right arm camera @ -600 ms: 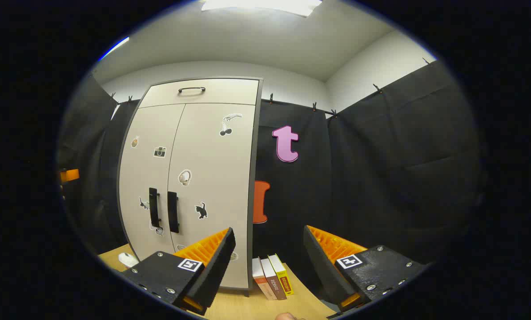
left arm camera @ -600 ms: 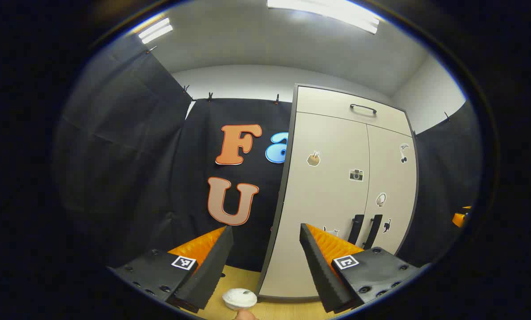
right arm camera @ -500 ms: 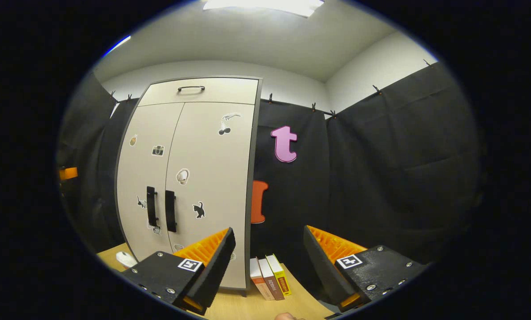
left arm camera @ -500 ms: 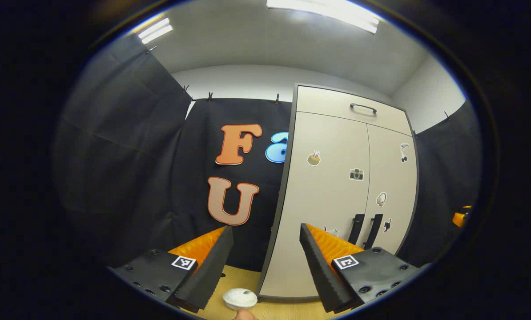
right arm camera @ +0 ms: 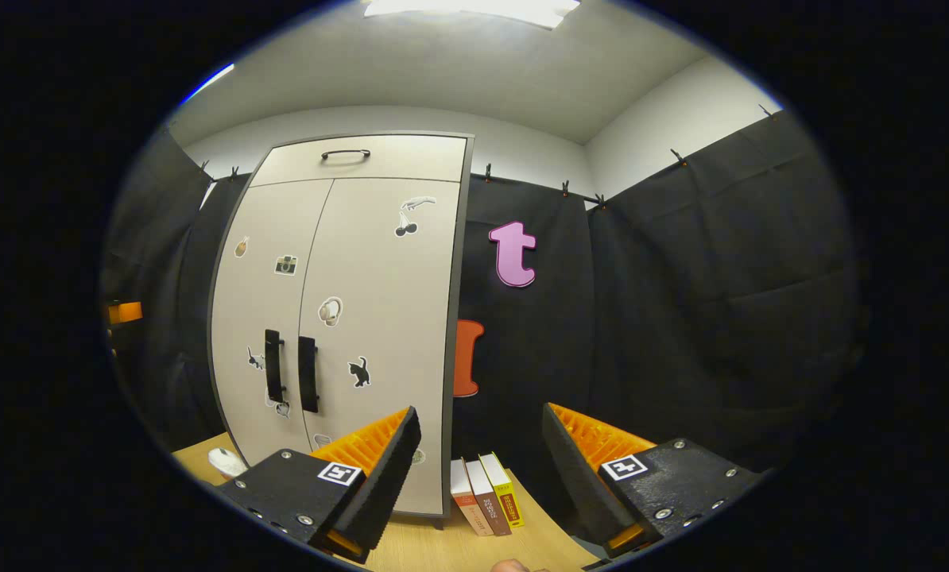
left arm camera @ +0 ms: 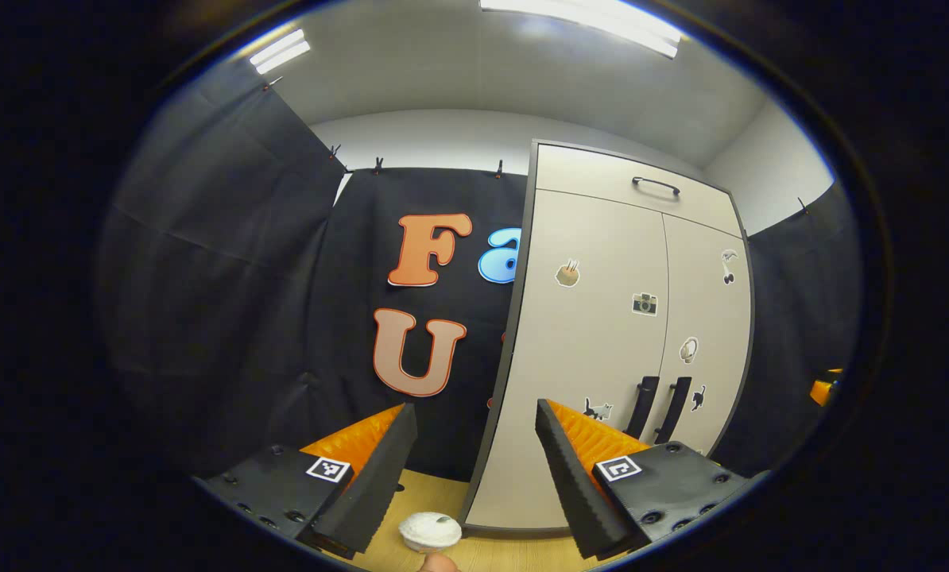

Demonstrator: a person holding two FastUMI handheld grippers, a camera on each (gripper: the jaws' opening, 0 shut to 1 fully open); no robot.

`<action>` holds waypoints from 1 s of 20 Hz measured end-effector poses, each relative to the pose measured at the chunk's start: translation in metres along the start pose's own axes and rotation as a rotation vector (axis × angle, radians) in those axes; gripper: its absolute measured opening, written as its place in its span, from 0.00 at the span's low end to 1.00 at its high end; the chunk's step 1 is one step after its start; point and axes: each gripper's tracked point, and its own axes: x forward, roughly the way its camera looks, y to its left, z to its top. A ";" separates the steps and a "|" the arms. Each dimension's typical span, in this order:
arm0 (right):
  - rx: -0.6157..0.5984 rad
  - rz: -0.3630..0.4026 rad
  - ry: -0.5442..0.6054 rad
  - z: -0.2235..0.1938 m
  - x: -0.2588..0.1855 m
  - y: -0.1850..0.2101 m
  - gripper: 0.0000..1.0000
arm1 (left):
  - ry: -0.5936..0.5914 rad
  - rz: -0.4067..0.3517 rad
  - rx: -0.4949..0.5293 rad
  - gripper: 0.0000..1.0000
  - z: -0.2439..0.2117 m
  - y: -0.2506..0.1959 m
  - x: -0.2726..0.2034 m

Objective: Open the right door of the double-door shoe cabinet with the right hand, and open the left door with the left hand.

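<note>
Both doors of the shoe cabinet are seen closed; nothing gripped yet. Right gripper jaws are held wide open and empty, aimed right of the cabinet; left gripper likewise wide open, empty. The right door handle is best approached first, fingers straddling the vertical bar, kept off the left door handle just beside it. Books by the cabinet's right foot and a white object on the table may be caught; swing room appears free.
</note>
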 end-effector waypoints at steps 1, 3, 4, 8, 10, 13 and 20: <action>-0.001 -0.001 -0.001 0.000 0.000 0.000 0.94 | -0.003 0.000 0.006 0.96 0.001 -0.001 0.000; -0.003 -0.001 -0.004 0.001 -0.001 0.000 0.94 | -0.010 -0.012 0.010 0.96 0.003 -0.004 -0.002; -0.003 -0.004 -0.004 0.000 0.000 -0.002 0.94 | -0.013 -0.019 0.009 0.96 0.004 -0.007 -0.003; -0.001 -0.008 0.004 -0.004 0.001 -0.004 0.94 | -0.015 -0.019 0.027 0.96 0.002 -0.007 -0.003; 0.017 -0.009 0.003 -0.007 0.003 -0.004 0.94 | -0.013 -0.022 0.022 0.96 0.002 -0.006 -0.003; 0.040 -0.002 0.010 -0.010 0.004 -0.001 0.94 | -0.003 -0.025 0.019 0.96 -0.003 -0.005 -0.004; 0.027 0.006 0.001 -0.015 0.013 0.015 0.94 | 0.032 -0.031 0.043 0.96 -0.017 -0.003 -0.006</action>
